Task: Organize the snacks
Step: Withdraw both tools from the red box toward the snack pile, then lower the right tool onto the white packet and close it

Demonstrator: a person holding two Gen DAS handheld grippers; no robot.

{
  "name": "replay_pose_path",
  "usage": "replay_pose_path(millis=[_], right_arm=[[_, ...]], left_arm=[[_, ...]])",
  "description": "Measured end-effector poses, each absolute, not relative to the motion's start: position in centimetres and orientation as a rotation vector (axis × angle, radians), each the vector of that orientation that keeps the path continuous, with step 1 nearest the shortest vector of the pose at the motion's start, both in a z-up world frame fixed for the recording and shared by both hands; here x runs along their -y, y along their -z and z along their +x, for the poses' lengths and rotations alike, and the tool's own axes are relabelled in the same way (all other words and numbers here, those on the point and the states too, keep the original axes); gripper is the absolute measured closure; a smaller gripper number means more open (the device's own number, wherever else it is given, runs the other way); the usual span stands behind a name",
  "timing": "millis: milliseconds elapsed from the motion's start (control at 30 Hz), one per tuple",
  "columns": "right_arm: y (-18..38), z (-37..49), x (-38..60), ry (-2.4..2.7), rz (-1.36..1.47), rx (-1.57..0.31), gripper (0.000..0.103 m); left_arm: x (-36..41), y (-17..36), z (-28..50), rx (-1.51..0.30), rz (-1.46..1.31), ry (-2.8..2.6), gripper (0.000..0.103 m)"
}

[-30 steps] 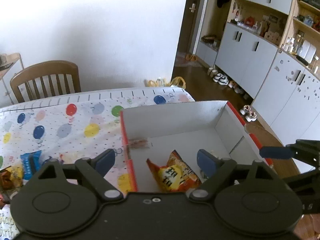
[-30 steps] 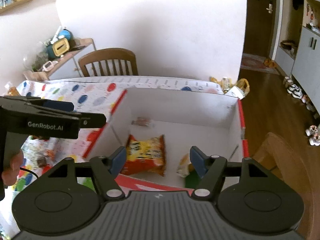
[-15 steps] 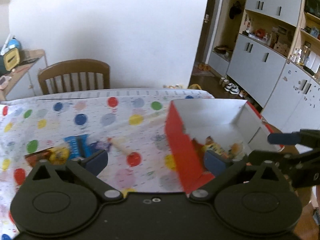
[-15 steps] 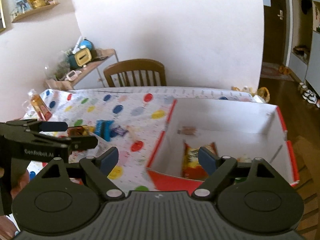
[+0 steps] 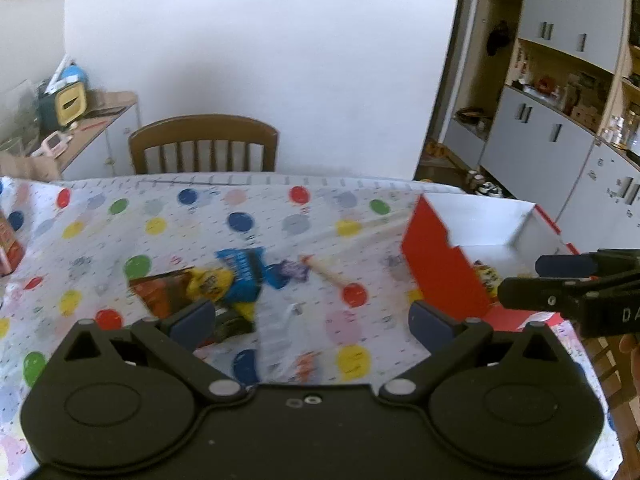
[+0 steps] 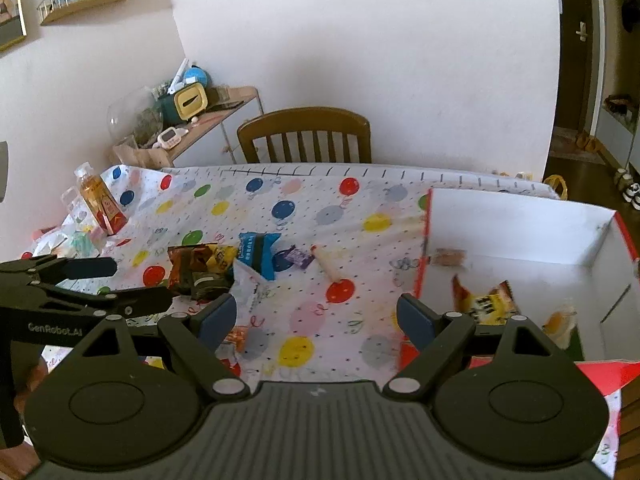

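A red-and-white box (image 6: 520, 232) stands at the table's right end, with an orange chip bag (image 6: 486, 300) and small packets inside; it also shows in the left wrist view (image 5: 444, 268). Loose snacks lie mid-table: a blue packet (image 6: 256, 252), a dark yellow-and-brown bag (image 6: 200, 264), a purple candy (image 6: 298, 257) and a pale stick (image 6: 328, 266). In the left wrist view the blue packet (image 5: 244, 270) and yellow bag (image 5: 188, 288) lie just ahead. My left gripper (image 5: 312, 322) is open and empty above them. My right gripper (image 6: 316, 316) is open and empty, left of the box.
A wooden chair (image 6: 304, 136) stands behind the balloon-print tablecloth (image 6: 280, 208). An orange bottle (image 6: 100, 204) and wrappers sit at the far left. A cluttered side cabinet (image 6: 192, 120) stands by the wall. Grey cupboards (image 5: 560, 128) are to the right.
Both grippers have swung left, away from the box and toward the loose snacks mid-table. Both stay open and empty.
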State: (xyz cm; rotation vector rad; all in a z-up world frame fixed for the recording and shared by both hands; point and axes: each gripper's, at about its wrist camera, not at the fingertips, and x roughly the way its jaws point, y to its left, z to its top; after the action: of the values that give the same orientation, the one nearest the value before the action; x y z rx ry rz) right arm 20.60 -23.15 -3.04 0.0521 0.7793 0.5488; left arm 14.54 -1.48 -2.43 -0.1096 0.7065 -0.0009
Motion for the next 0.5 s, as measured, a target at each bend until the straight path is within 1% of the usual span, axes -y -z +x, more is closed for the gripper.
replay_pose_path(millis=[267, 500], right_arm=[[4.2, 21.4, 19.1, -0.574, 0.048, -0.819, 0.016], [6.1, 23.5, 16.1, -0.553, 0.077, -0.883, 0.016]], left_arm=[[-1.8, 3.5, 13.3, -0.689, -0.124, -0.044, 0.0], [-3.5, 5.8, 13.2, -0.728, -0.161, -0.066, 0.001]])
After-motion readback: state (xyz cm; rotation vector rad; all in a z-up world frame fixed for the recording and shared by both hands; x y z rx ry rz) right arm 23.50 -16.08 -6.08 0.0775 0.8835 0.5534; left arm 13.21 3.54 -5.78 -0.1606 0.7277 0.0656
